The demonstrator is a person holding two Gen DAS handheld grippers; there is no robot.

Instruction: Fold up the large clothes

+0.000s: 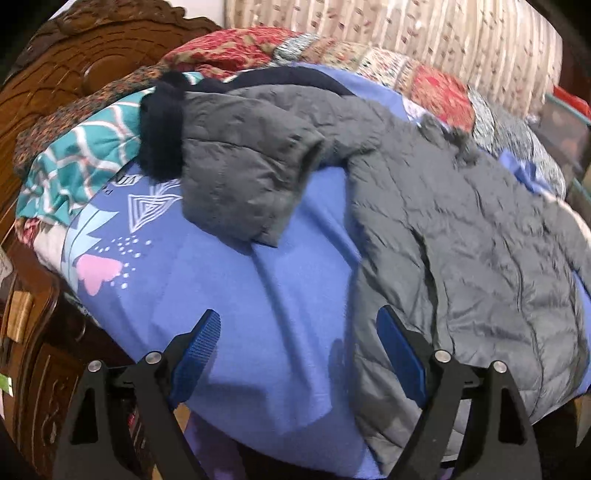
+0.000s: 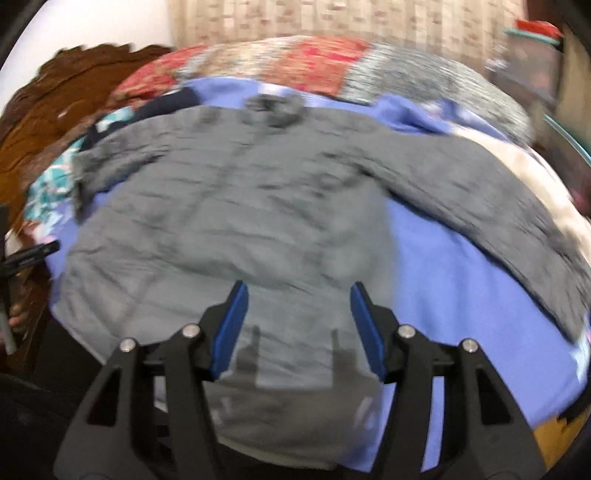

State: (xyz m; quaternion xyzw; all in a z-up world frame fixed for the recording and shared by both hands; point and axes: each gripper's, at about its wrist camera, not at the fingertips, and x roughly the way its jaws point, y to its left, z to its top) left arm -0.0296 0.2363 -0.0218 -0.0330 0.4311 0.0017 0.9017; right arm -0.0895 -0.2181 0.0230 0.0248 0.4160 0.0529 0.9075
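A grey quilted jacket (image 1: 461, 236) lies spread flat on a blue bedsheet (image 1: 266, 295). Its left sleeve (image 1: 240, 173) is bent, with the cuff resting on the sheet. In the right wrist view the jacket (image 2: 229, 206) fills the middle, collar (image 2: 275, 105) at the far side and right sleeve (image 2: 491, 206) stretched out to the right. My left gripper (image 1: 297, 332) is open and empty above the sheet, beside the jacket's left hem. My right gripper (image 2: 297, 295) is open and empty above the jacket's lower hem. The right wrist view is blurred.
A carved wooden headboard (image 1: 74, 74) stands at the left. Folded patterned quilts (image 1: 332, 55) and a teal cloth (image 1: 85, 158) are piled along the far side of the bed. A dark furry item (image 1: 162, 129) lies by the sleeve. A curtain (image 1: 406, 26) hangs behind.
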